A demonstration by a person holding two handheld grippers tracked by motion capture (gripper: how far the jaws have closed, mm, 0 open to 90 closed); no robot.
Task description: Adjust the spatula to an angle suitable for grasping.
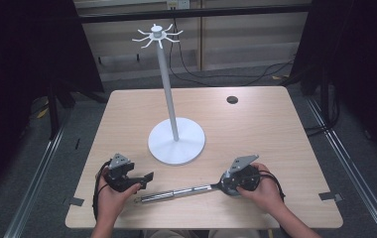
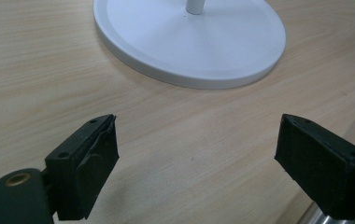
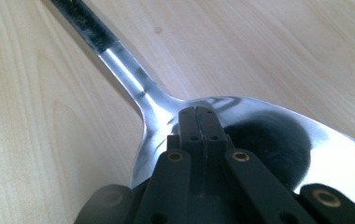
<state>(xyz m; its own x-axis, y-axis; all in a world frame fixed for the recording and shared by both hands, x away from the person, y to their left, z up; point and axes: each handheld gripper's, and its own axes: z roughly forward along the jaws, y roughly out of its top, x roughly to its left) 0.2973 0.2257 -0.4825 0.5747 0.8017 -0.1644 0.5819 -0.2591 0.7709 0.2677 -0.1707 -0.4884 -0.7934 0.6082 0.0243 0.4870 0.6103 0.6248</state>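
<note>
A metal spoon [image 1: 176,193] lies flat near the table's front edge, handle pointing left and bowl to the right. My right gripper [image 1: 222,186] is shut, and its closed tips [image 3: 198,112] sit over the spoon's bowl [image 3: 269,135] close to the neck; I see no metal between the jaws. My left gripper [image 1: 144,181] is open just beyond the handle's left end. In the left gripper view its gap [image 2: 196,158] holds only bare wood, and a bit of the shiny handle [image 2: 325,219] shows by the right-hand jaw.
A white stand [image 1: 176,144] with a round base, a tall pole and a ring of hooks [image 1: 157,35] on top rises mid-table, just beyond the left gripper [image 2: 189,42]. A dark round hole [image 1: 232,99] sits at the table's far right. Cables lie on the floor behind.
</note>
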